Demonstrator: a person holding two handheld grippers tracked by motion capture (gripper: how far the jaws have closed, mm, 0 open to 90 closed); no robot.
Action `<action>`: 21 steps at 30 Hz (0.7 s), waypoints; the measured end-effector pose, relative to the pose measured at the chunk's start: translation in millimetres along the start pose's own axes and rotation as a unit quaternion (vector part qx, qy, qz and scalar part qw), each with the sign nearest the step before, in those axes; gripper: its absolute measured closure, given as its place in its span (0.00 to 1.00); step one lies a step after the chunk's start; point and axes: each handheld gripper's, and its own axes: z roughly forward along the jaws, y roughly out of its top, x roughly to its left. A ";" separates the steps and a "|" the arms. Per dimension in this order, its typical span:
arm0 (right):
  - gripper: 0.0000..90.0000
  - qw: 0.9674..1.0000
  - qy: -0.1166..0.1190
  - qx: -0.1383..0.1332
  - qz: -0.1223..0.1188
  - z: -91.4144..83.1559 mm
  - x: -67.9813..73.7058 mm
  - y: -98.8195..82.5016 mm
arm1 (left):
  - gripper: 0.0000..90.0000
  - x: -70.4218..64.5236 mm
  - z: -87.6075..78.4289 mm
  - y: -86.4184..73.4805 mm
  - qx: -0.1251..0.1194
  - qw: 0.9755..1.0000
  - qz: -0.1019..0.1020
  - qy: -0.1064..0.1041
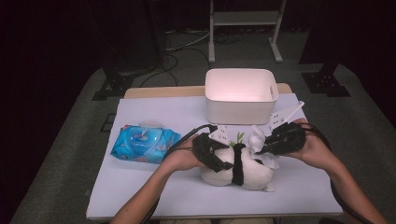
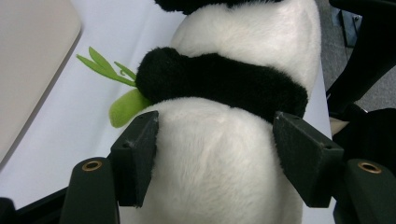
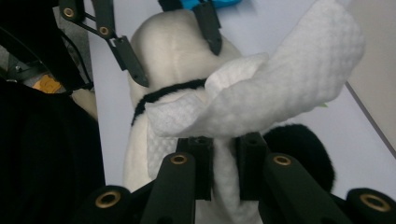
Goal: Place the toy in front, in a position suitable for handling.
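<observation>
One blue pack of wet wipes (image 1: 144,143) lies at the left of the counter (image 1: 140,186), well apart from everything else but near the person's left forearm. Next comes the left tool (image 1: 223,164), its two jaws pressed against either side of the one plush panda (image 1: 250,173), clamping the white body just below the black band; in the left gripper view the pads (image 2: 135,156) sink into the fur. The panda lies on its side at the middle of the counter, near the front edge, with one green bamboo sprig (image 2: 122,95) sticking out beside it. To the right, the right tool (image 1: 262,148) has its jaws closed on one white wet wipe (image 3: 261,100), which is held against the panda's upper side. Behind both stands one white bin (image 1: 240,109), close to the panda.
</observation>
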 end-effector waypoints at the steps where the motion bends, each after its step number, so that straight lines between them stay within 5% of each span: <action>1: 0.88 1.000 0.005 -0.001 -0.003 2.5 1.9 1.8 | 0.37 0.3 0.4 0.1 0.000 1.000 -0.001 0.001; 5: 0.88 1.000 0.012 0.004 -0.018 12.5 9.3 8.0 | 0.36 1.4 0.5 -1.0 -0.002 1.000 -0.002 0.000; 21: 0.88 0.999 0.011 -0.022 0.027 -2.0 0.9 -27.1 | 0.27 1.5 -9.1 1.4 -0.024 1.000 0.011 -0.011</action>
